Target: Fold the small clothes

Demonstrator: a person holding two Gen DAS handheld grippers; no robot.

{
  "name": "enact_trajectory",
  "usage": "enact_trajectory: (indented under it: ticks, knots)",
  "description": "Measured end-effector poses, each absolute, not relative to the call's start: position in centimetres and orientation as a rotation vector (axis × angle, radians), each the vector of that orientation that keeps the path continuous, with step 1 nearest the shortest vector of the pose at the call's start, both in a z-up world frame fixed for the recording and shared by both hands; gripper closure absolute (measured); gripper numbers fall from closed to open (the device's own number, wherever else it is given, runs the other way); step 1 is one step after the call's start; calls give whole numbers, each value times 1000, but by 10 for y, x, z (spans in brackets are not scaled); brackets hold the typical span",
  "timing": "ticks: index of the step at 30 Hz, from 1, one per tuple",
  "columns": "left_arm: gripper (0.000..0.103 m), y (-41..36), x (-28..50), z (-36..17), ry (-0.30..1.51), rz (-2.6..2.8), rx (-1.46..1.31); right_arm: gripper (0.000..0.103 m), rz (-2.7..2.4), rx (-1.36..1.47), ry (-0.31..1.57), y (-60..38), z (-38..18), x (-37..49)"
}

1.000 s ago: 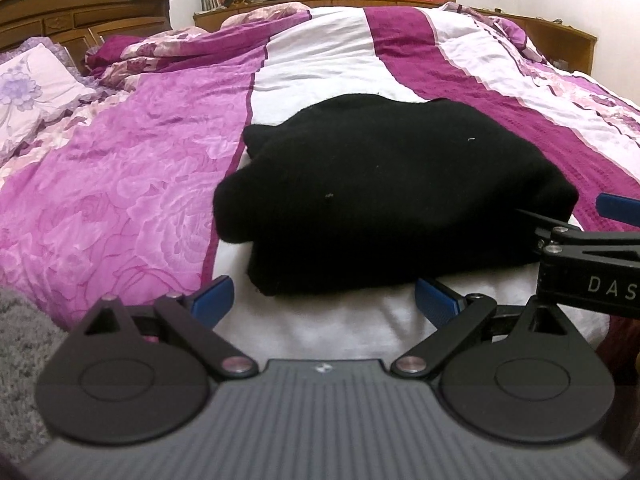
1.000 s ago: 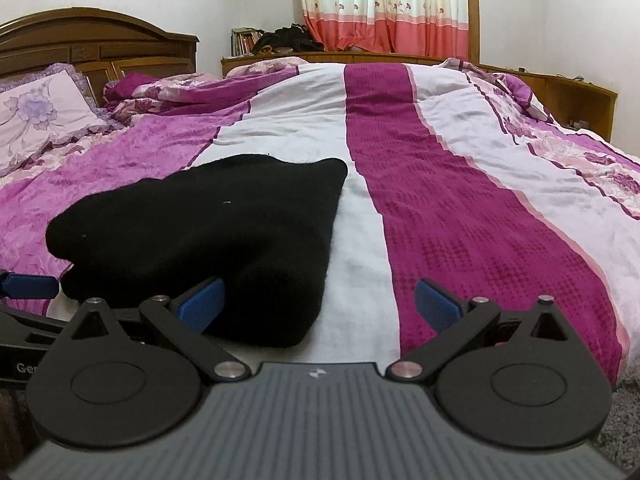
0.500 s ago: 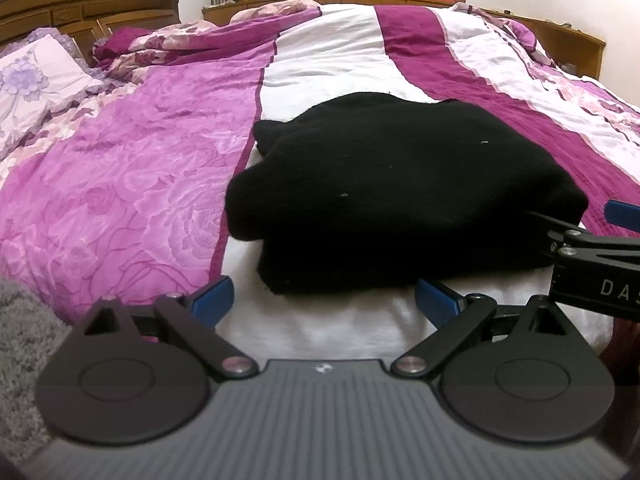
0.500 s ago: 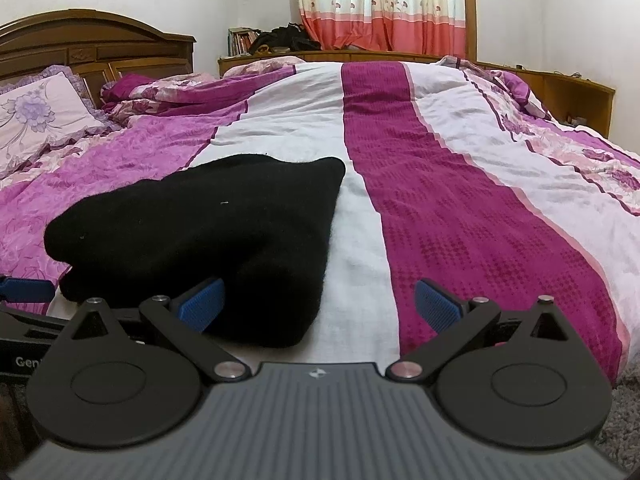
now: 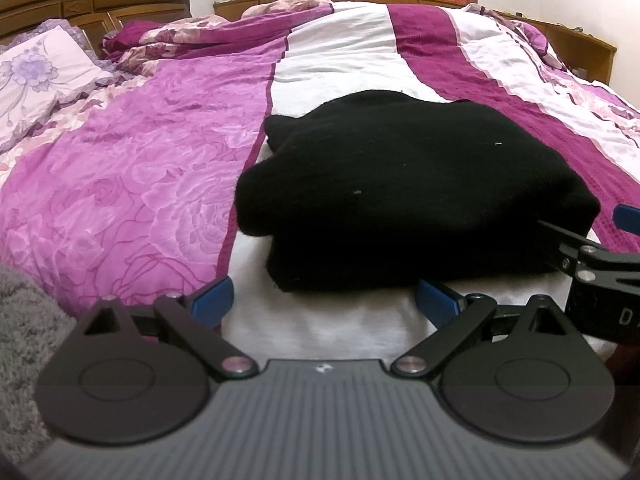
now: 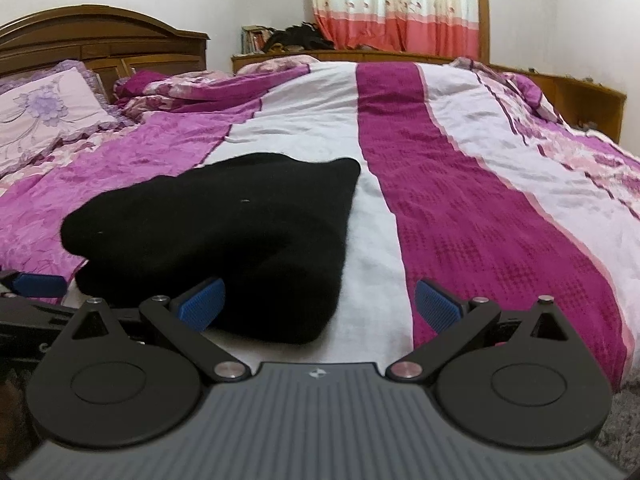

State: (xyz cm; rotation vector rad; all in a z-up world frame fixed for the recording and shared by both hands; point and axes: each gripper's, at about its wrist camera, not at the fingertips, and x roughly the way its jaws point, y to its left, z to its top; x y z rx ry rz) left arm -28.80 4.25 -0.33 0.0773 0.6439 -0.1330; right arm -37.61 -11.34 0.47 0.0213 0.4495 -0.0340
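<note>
A: Left wrist view. Folded black garment lies on the white stripe of the bedspread, stacked in layers, near edge just past the fingertips. Left of the garment: wide pink rose-print stretch, bare. Beyond the garment: white stripe runs on toward the far end of the bed.

B: Right wrist view. Same garment sits low left; right of it a strip of white, then the magenta stripe, all bare cloth. Only this view shows the curtain in full, far beyond the garment.

A: Only mine shows grey fuzzy fabric, well left of the garment and nearer the camera. Pillow far left of the garment in both.

B: Grippers?

A: Left gripper level, low over the bedspread, blue pads spread wide, nothing between them. Right pad nearly under the garment's near edge; contact unclear.

B: Right gripper likewise level, spread wide, holding nothing. Its left pad overlaps the garment's near right corner; touching or not, can't tell. The two grippers sit just beside each other.
</note>
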Motion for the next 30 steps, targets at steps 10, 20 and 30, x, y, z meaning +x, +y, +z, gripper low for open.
enact_trajectory:
  ticks: [10,20,30]
  knots:
    - [4,43,-289,-4,637,-124,88,0,-44,18,453,-111,5,-377]
    - [4,44,-288,-3,636,-126,82,0,-46,14,451,-112,5,-375]
    - [4,42,-289,-4,622,-116,105,0,-51,13,469,-114,3,-373]
